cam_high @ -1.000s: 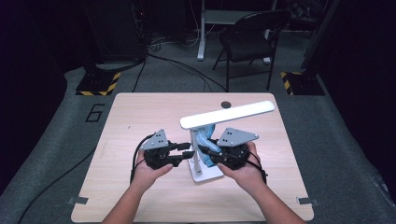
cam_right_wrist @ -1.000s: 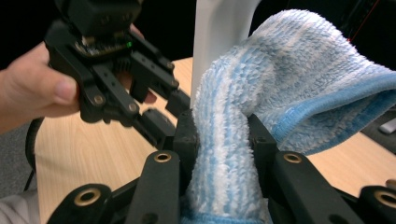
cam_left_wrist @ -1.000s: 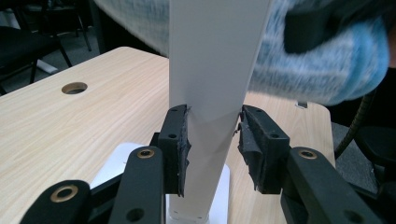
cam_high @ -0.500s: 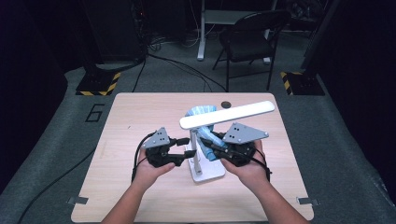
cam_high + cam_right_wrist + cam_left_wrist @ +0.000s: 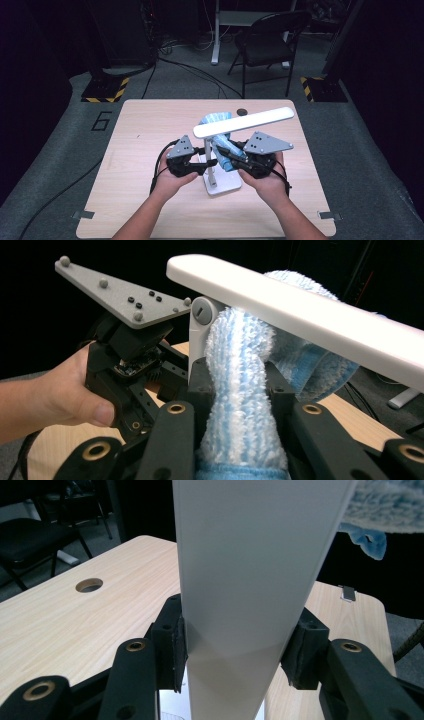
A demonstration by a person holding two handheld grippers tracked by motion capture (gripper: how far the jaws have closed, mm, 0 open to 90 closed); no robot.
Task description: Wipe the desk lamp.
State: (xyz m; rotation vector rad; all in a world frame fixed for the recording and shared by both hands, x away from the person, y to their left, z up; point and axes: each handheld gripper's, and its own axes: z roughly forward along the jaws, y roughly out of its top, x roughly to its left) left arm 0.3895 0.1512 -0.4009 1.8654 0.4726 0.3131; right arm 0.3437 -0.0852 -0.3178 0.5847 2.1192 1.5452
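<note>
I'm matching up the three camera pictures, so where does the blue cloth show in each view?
High view: the blue cloth is mid-table, behind the lamp post, in the right gripper.
Left gripper view: one blue fringe at the top right corner, beside the post.
Right gripper view: centre, rising between the jaws.
Shared landmark: the white lamp post.

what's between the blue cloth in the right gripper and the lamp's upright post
Nothing visible. The blue cloth, clamped in the right gripper, already lies against the lamp post under the lamp head. The left gripper brackets the post from the other side.
</note>
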